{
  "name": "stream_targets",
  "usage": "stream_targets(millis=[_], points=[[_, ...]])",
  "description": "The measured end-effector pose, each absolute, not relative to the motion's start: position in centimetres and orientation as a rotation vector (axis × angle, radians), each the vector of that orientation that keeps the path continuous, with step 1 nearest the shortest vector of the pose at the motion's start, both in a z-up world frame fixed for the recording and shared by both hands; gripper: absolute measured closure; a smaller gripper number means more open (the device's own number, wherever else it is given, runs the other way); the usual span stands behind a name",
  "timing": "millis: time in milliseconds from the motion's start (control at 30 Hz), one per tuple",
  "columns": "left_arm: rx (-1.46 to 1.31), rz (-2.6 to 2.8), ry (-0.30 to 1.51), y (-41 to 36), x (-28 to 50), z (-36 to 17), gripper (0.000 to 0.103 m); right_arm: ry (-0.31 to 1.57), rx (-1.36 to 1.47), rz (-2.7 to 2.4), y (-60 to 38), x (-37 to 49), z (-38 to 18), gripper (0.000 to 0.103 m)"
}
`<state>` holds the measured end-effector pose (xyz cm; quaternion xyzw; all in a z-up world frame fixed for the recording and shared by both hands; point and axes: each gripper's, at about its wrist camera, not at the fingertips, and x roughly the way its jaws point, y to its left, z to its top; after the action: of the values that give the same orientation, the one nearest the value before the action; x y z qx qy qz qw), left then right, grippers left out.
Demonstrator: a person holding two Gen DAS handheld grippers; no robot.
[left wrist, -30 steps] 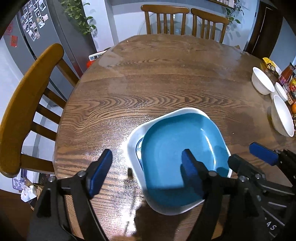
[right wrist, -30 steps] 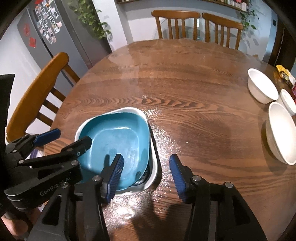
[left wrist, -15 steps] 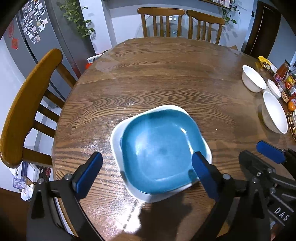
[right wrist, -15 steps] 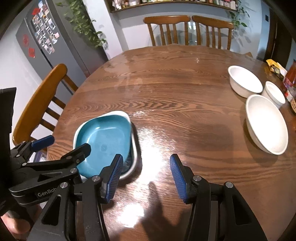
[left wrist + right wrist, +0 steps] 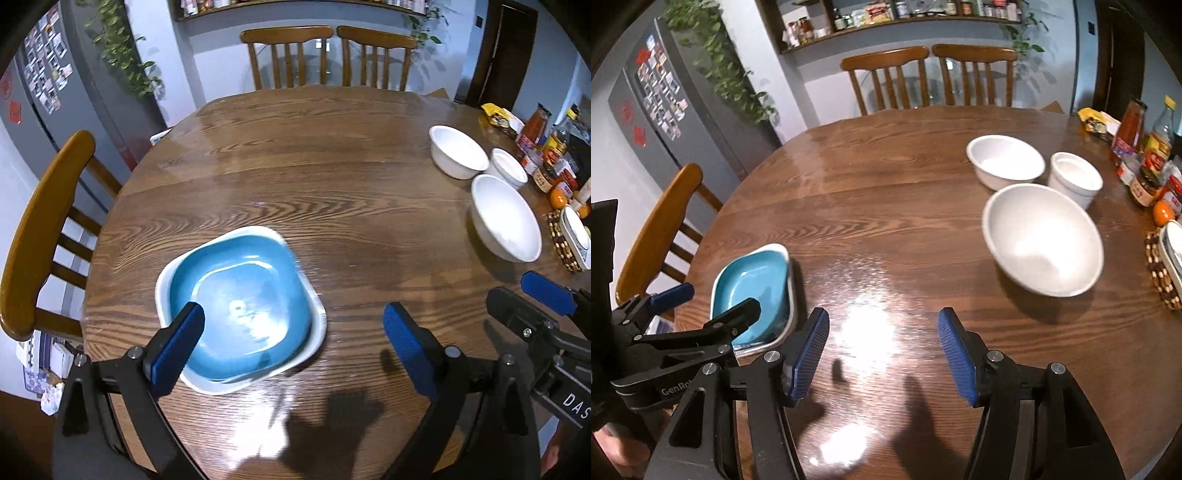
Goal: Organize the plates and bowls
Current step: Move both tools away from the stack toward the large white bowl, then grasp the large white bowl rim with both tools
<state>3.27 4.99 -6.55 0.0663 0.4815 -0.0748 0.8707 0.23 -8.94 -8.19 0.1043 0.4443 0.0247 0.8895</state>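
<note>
A blue square plate (image 5: 240, 310) lies stacked inside a white square plate (image 5: 317, 321) at the near left of the round wooden table (image 5: 314, 177); the stack also shows in the right wrist view (image 5: 757, 284). Three white bowls stand at the right: a large one (image 5: 1043, 240), a medium one (image 5: 1004, 160) and a small deep one (image 5: 1075, 177). My left gripper (image 5: 291, 339) is open and empty above the table, just near of the plates. My right gripper (image 5: 882, 350) is open and empty, to the right of the plates.
Bottles and jars (image 5: 1145, 147), an orange (image 5: 1162, 213) and a beaded mat with a dish (image 5: 1167, 266) crowd the table's right edge. Wooden chairs stand at the far side (image 5: 325, 55) and at the left (image 5: 40, 229). A grey fridge (image 5: 665, 110) stands at the left.
Both grippers have pulled back and risen away from the stacked plates, which stay on the table. The left jaws have opened wider. The right view has swung toward the white bowls.
</note>
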Motion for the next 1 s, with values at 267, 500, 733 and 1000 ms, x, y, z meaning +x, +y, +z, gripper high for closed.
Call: stream_targets(millis=[267, 500, 733, 1000], points=[[0.152, -0.212, 1.003, 0.5, 2.9, -6.4, 0.006, 0.906, 0.236, 0.002, -13.3, -0.5, -7.8, 0.041], [0.158, -0.263, 0.993, -3.3, 2.8, -5.9, 0.006, 0.901, 0.257, -0.037, -17.1, -1.0, -7.8, 0.041], [0.185, -0.291, 0.993, -7.0, 2.9, -6.1, 0.006, 0.895, 0.273, -0.067, -20.7, -1.4, -7.8, 0.041], [0.177, -0.292, 0.992, -10.1, 4.0, -6.9, 0.006, 0.898, 0.301, -0.104, -24.4, -1.2, -8.7, 0.041]])
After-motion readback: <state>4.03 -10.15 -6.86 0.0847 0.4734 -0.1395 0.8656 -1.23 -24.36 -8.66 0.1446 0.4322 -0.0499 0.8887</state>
